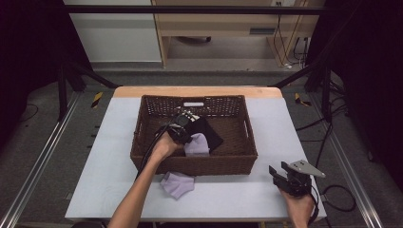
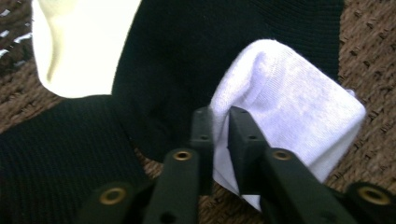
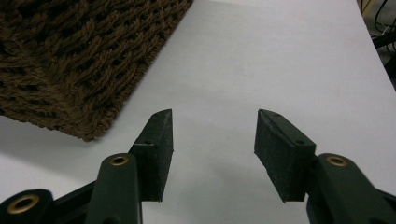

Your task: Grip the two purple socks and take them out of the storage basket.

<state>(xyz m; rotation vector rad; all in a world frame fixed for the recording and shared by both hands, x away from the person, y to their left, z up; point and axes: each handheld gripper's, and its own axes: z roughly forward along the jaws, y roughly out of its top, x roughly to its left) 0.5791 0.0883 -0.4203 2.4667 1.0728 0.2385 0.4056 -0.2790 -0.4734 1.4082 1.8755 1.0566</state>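
A brown woven basket (image 1: 237,164) is placed on the white table (image 1: 114,190). Inside it the left claw (image 1: 186,137) is held by the person's left hand (image 1: 164,147), which comes over the near wall of the basket. In the left gripper view the jaws of this claw are seen nearly together, and an edge of a folded lavender sock (image 2: 289,107) is clamped between them (the pads press on the fabric from both sides). This sock lies on the basket floor, partly over a black garment (image 2: 187,60) that is spread under it and behind it. A pale yellowish cloth (image 2: 79,46) is seen beside the black garment, at the upper left of that view; what kind of piece it is cannot be told.

A second lavender sock (image 1: 178,184) lies on the table outside the basket, just beside its near wall and close to the person's left forearm.

The right claw (image 1: 280,172) is held by the right hand (image 1: 299,204) near the right front corner of the table, well apart from the socks. Its jaws are apart and nothing is between them (in the right gripper view the bare table is seen through the gap). A corner of the basket is seen at the upper left of that view, near the claw but not touched by it.
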